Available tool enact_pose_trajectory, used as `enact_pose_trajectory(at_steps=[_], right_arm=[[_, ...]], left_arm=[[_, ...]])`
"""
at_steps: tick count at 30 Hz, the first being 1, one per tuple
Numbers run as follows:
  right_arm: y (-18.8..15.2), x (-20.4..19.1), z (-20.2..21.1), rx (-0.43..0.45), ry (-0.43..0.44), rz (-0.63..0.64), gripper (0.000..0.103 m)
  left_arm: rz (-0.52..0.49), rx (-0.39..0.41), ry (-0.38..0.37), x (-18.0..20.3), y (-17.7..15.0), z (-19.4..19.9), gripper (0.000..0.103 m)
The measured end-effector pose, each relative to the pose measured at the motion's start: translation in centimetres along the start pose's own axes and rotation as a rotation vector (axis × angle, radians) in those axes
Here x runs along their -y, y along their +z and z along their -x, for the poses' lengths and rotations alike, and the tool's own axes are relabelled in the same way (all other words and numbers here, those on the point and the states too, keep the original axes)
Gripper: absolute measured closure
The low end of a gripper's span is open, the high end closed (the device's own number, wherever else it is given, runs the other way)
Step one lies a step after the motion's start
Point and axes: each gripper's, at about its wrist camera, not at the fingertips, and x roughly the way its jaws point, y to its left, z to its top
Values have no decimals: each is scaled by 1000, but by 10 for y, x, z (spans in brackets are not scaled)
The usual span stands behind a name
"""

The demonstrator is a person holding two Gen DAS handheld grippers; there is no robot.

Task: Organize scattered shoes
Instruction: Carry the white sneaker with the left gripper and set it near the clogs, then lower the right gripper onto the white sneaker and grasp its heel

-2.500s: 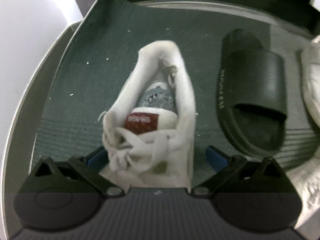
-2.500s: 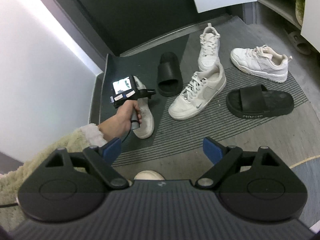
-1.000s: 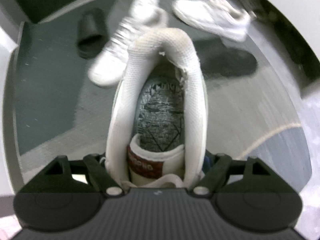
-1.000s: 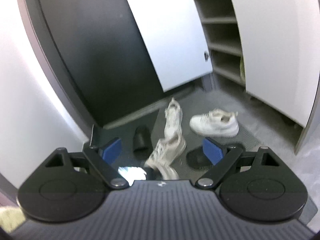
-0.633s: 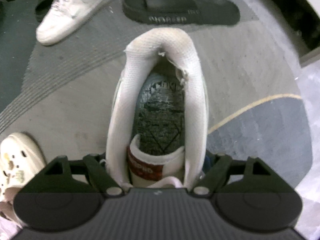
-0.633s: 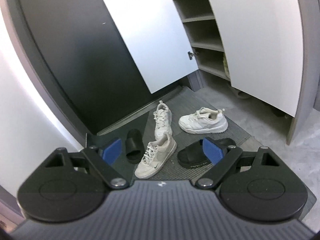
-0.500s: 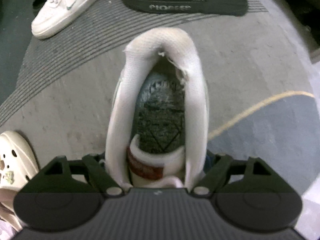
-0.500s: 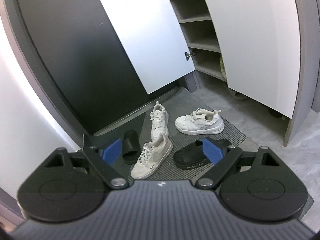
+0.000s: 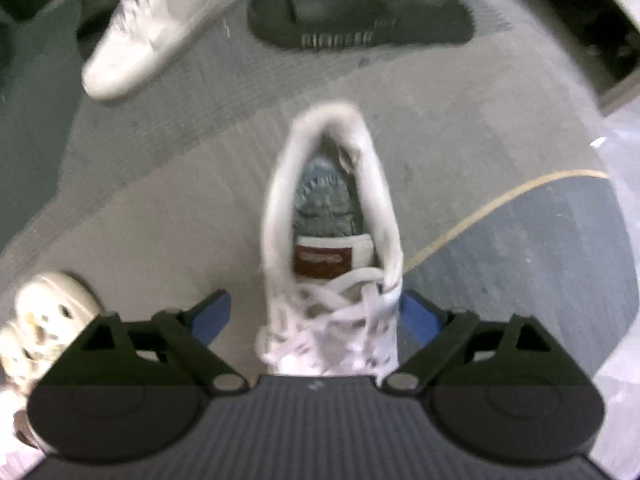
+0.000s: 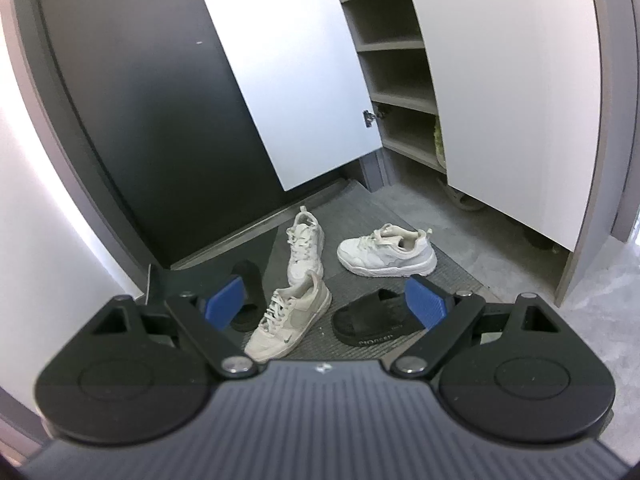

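Released since half a second ago, the white sneaker (image 9: 332, 248) is sitting on the floor at frame centre, between the left gripper's (image 9: 316, 314) now parted jaws. Beyond it, a black slide (image 9: 360, 20) is lying at the top; the right gripper (image 10: 326, 298) is hovering with jaws apart, holding nothing

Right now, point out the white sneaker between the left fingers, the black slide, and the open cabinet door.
white sneaker (image 9: 332, 216), left wrist view, insole.
black slide (image 10: 370, 314), right wrist view, strap.
cabinet door (image 10: 288, 68), right wrist view, panel middle.
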Motion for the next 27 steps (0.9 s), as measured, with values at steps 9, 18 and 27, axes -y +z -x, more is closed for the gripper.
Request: enact_pose_trajectory(at_steps=[9, 18, 27], right_arm=[[-14, -19, -3, -33, 27, 89, 13], [-25, 12, -24, -158, 96, -142, 13], [-45, 16, -60, -240, 158, 107, 13]], left_arm=[[33, 150, 48, -80, -26, 141, 10], [131, 262, -28, -140, -65, 255, 2], [174, 361, -39, -174, -120, 315, 0]])
